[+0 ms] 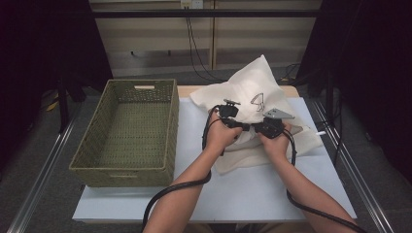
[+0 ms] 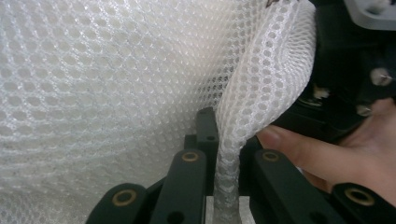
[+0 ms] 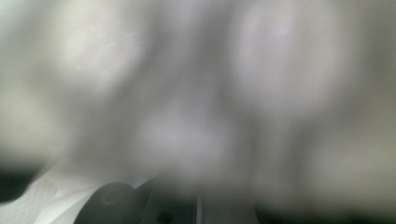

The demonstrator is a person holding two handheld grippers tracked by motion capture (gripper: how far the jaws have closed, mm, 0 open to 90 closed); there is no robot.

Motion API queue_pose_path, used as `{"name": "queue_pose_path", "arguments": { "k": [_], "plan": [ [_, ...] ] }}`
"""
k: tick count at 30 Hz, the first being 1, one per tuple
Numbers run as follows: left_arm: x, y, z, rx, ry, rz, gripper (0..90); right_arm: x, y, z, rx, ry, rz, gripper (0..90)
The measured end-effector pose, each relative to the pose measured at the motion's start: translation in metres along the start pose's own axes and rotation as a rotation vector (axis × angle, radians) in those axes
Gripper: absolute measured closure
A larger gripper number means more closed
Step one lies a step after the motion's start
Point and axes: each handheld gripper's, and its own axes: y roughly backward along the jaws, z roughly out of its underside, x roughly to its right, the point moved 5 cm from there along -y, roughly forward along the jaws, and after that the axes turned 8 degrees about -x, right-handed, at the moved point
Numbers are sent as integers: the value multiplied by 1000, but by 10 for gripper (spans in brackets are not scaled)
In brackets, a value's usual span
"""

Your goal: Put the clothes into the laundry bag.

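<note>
A white mesh fabric bag (image 1: 252, 97) lies bunched at the far right part of the desk (image 1: 252, 189), its top rising over the far edge and its lower folds spreading toward the right edge. Both hands meet over its near side, close together. The left gripper (image 1: 241, 125) has its jaws closed tight on a pinched fold of the mesh; in the left gripper view the fabric (image 2: 140, 70) runs down as a narrow strip between the two black jaws, with the other hand (image 2: 345, 154) just beside it. The right gripper (image 1: 253, 127) points toward the left one, its tip touching the bag; the right gripper view is blurred by cloth pressed close to the lens, the jaws look nearly shut, and what they hold cannot be made out. A green woven basket (image 1: 128, 167) stands at the left edge of the desk, well apart from the bag.
</note>
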Motion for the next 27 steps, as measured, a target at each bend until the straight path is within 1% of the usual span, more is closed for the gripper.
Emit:
{"name": "queue_pose_path", "arguments": {
  "k": [1,2,4,5,6,7,8,10,11,12,13,14,15,17,18,19,20,21,22,23,24,25,26,27],
  "plan": [
    [0,1,0,-9,5,7,867,0,-2,-1,5,-6,1,837],
    [0,2,-1,-6,9,9,868,1,-5,-2,7,4,4,840],
    [1,2,-1,-16,5,5,870,2,-10,-3,8,0,22,843],
    [0,2,-2,-17,-2,-2,870,2,-13,-5,11,8,20,842],
    [-1,1,-2,-20,-4,-7,870,2,-14,-6,15,2,22,841],
    [-3,0,-2,-17,6,-7,870,3,-16,-7,13,-5,19,838],
    [-4,-2,-1,-23,7,-7,870,3,-17,-8,12,-8,15,835],
    [-7,-8,1,-30,4,-23,870,3,-17,-8,5,-12,9,820],
    [-8,-11,2,-30,8,-20,869,3,-16,-8,-1,-16,-2,809],
    [-9,-14,4,-33,14,-19,869,3,-14,-7,-8,-15,-10,797],
    [-10,-18,4,-32,10,-23,869,3,-12,-6,-20,-6,-20,769],
    [-10,-21,5,-35,6,-30,869,3,-10,-5,-30,-13,-37,753],
    [-10,-24,6,-33,7,-33,869,3,-7,-4,-34,-17,-41,730],
    [-9,-30,5,-37,-8,-60,870,3,-1,-1,-70,-4,-43,685],
    [-9,-32,5,-36,-10,-75,870,4,2,0,-80,-1,-42,666],
    [-9,-34,5,-40,-13,-73,870,4,5,2,-97,0,-49,646],
    [-10,-36,5,-41,-18,-87,870,5,8,3,-107,-6,-46,632],
    [-10,-37,5,-41,-20,-90,870,7,13,6,-117,-22,-39,611],
    [-11,-39,5,-44,-26,-104,870,8,15,7,-119,-31,-42,593],
    [-12,-40,6,-38,-23,-113,871,9,19,9,-119,-54,-49,571],
    [-12,-40,6,-38,-23,-113,871,9,19,9,-119,-54,-49,571],
    [-14,-42,6,-39,-48,-140,872,11,26,12,-129,-49,-50,537],
    [-15,-43,7,-42,-50,-141,872,12,29,12,-123,-53,-53,528],
    [-15,-44,6,-35,-45,-151,873,12,32,12,-131,-65,-53,523]
  ]
}}
